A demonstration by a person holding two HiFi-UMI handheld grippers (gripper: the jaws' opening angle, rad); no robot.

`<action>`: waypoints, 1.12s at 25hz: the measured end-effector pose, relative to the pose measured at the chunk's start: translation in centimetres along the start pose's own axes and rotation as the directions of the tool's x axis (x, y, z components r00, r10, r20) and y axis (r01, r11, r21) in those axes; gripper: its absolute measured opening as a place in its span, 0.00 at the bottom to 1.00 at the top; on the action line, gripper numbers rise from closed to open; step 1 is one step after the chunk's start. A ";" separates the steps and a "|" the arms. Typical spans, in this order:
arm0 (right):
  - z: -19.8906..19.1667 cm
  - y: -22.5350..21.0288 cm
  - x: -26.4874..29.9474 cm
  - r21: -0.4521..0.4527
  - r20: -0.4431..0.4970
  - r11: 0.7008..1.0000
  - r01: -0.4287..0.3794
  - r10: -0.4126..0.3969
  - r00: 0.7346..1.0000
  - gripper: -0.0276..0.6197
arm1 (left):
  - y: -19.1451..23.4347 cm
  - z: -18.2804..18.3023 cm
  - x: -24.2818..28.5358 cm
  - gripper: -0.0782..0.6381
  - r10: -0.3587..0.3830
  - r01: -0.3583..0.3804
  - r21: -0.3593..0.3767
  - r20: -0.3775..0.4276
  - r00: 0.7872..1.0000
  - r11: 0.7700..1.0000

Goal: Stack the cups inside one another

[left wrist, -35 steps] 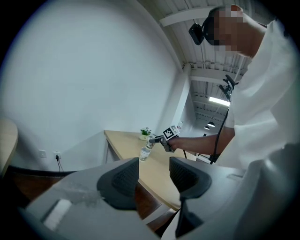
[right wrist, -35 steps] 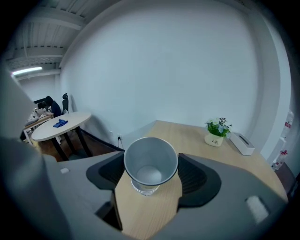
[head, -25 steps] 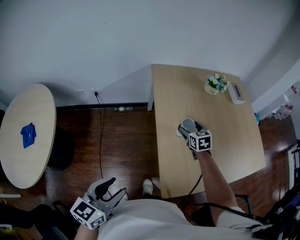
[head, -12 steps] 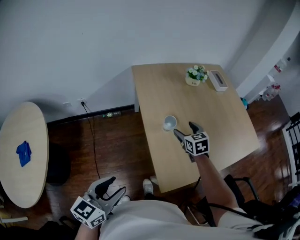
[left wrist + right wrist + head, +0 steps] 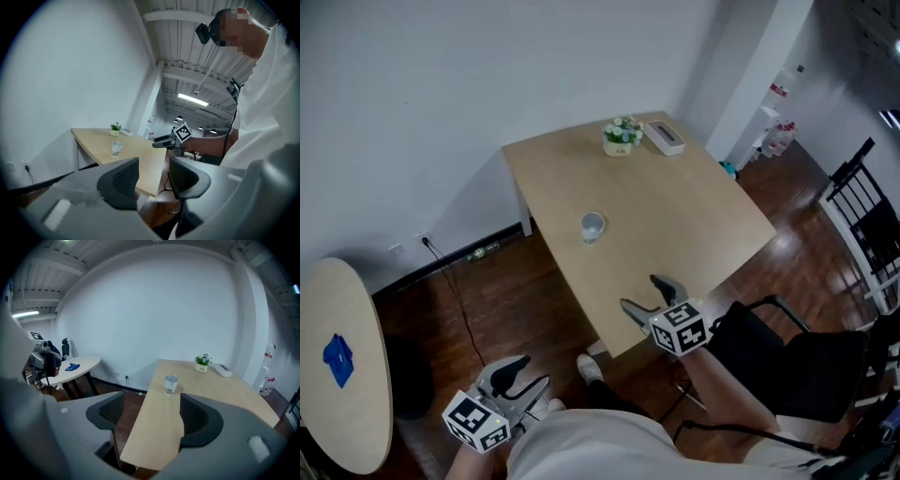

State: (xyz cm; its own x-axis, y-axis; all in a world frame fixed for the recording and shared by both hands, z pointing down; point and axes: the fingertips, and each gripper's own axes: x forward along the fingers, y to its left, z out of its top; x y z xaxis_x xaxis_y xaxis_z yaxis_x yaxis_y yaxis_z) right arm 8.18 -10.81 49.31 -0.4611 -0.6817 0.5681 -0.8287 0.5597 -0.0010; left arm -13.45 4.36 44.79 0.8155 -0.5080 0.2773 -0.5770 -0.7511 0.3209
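Right under you in the head view, the big square wooden table (image 5: 694,216) takes up the middle, with dark wood floor all around it. Off to your left sits the round table (image 5: 352,300), and a black chair (image 5: 806,370) is tucked in by your right arm.

Your right gripper (image 5: 644,292) hovers over the near edge of the square table. Its jaws are spread wide with nothing in them; through the gap you just see tabletop. Your left gripper (image 5: 531,372) hangs low by your body over the floor, well away from the table, with its jaws parted by a narrower gap and also empty.

At the far edge of the table there's a white box (image 5: 666,139) right beside a little potted plant (image 5: 621,137). The cup (image 5: 592,226) stands upright near the table's left edge, well apart from both grippers. Can't tell if it's one cup or several nested. A small blue cloth (image 5: 337,361) lies on the round table.
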 end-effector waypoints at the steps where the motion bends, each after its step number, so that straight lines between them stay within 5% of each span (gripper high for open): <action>1: -1.1 1.3 -1.4 0.006 -0.010 1.000 0.002 -0.002 1.000 0.61 | -0.5 -0.7 0.0 0.41 -0.026 0.026 0.000 -0.007 1.000 1.000; 10: -11.4 9.3 -12.1 0.089 -0.085 0.992 0.090 -0.082 0.993 0.61 | -5.2 -6.8 1.4 0.41 -0.222 0.225 0.023 -0.096 0.970 0.974; 18: -15.2 13.7 -18.5 0.134 -0.058 0.989 0.063 -0.056 0.997 0.61 | -10.0 -7.2 1.4 0.41 -0.222 0.229 0.061 -0.103 0.970 0.972; 28: -20.9 15.8 -26.8 0.132 -0.032 0.990 0.055 -0.051 0.998 0.61 | -20.9 -10.6 2.0 0.41 -0.252 0.263 0.072 -0.140 0.958 0.962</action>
State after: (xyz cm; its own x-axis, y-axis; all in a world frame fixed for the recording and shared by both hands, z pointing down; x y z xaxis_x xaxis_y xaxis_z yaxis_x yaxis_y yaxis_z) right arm 14.06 26.12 51.26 -0.4080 -0.6938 0.5935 -0.8872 0.4547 -0.0784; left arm -0.24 23.49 48.25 0.9198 -0.2387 0.3114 -0.3371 -0.8868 0.3162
